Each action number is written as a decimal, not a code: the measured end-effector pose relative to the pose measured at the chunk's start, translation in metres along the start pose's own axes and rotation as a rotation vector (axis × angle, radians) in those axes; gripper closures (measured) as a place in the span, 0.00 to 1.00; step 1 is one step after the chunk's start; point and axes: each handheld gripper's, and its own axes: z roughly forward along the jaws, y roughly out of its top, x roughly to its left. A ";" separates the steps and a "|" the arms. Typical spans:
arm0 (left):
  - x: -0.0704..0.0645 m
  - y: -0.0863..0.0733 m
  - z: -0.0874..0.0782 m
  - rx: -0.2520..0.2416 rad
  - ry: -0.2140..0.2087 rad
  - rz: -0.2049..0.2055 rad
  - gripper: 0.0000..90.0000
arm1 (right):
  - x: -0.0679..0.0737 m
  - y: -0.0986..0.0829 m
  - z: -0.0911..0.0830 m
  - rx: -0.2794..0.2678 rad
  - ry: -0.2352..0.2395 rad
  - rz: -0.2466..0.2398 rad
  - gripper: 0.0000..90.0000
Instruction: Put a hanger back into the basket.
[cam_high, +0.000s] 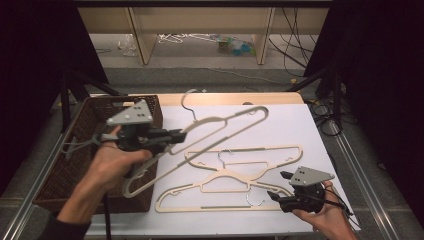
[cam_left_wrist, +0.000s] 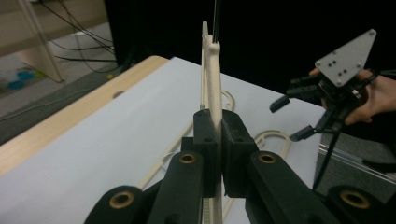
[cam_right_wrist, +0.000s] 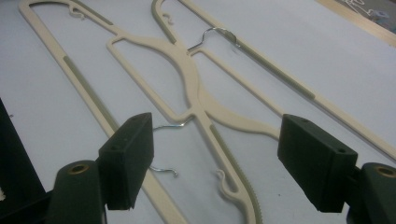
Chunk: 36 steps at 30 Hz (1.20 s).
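left fingers (cam_left_wrist: 218, 140) clamp lifted hanger (cam_high: 215, 131) | right fingers (cam_right_wrist: 224, 163) wide, over flat hangers (cam_right_wrist: 187, 88)

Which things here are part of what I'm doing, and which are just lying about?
In the job:
- lifted hanger, clamped in the left tool
- two hangers on the table
- wicker basket
- right tool, open over the table hangers

Lying about:
- cables on the floor
- clutter under the far shelf
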 end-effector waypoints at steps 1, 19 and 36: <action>0.003 0.001 -0.006 -0.005 0.014 -0.005 0.95 | 0.000 -0.001 0.001 0.001 0.001 -0.005 0.31; 0.093 -0.046 -0.088 -0.006 0.312 -0.016 0.95 | 0.001 -0.003 0.005 0.011 0.016 -0.008 0.32; 0.132 -0.104 -0.117 -0.011 0.387 -0.091 0.95 | 0.000 -0.004 0.008 0.005 0.020 -0.013 0.31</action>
